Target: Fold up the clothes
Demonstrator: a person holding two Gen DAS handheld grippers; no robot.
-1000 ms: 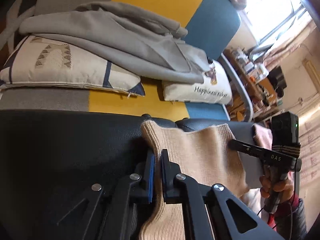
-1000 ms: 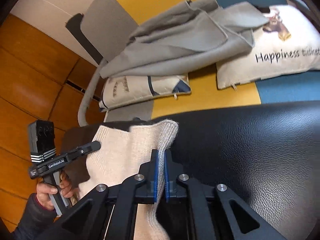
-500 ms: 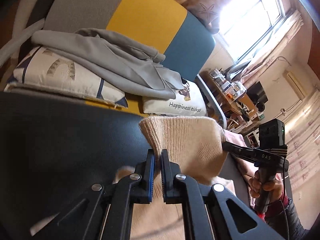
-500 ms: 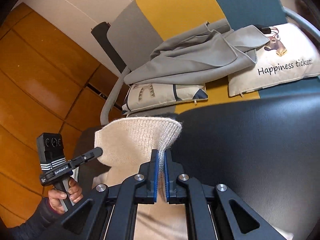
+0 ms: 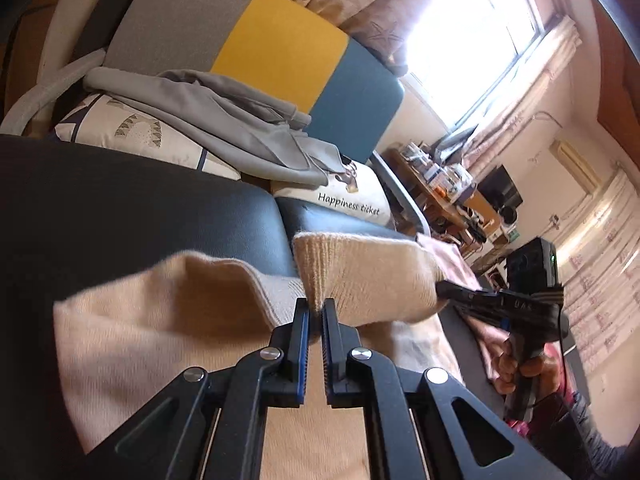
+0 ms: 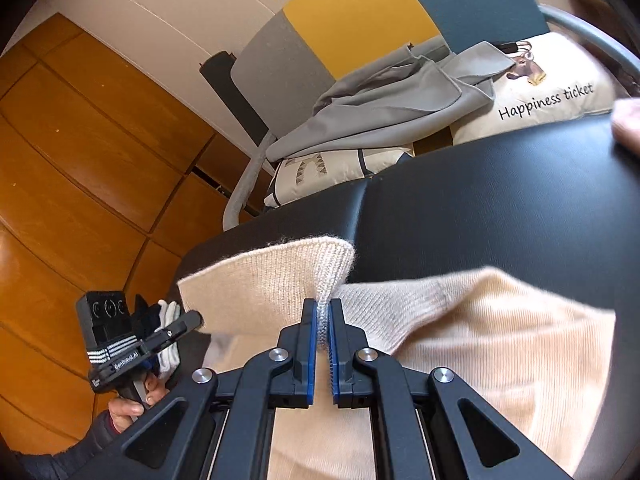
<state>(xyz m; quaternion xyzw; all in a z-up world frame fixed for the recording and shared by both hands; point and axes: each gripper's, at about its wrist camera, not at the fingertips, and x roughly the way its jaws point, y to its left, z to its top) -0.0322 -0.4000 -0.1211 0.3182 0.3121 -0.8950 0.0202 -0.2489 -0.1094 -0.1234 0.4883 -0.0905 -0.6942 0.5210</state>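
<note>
Both my left gripper (image 5: 315,304) and right gripper (image 6: 322,307) pinch the beige sweater's (image 5: 372,276) hem; I should lower evenly, corners level, onto the black cushion (image 5: 140,208)

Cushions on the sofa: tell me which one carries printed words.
The white cushion at the blue end of the sofa, printed "Happiness ticket" with a deer head. The other cushion, under the grey garment, shows only navy lines and triangle patterns.

Glaring daylight from the window (image 5: 472,20) (blown out), fisheye-bent edges, slight blur.
</note>
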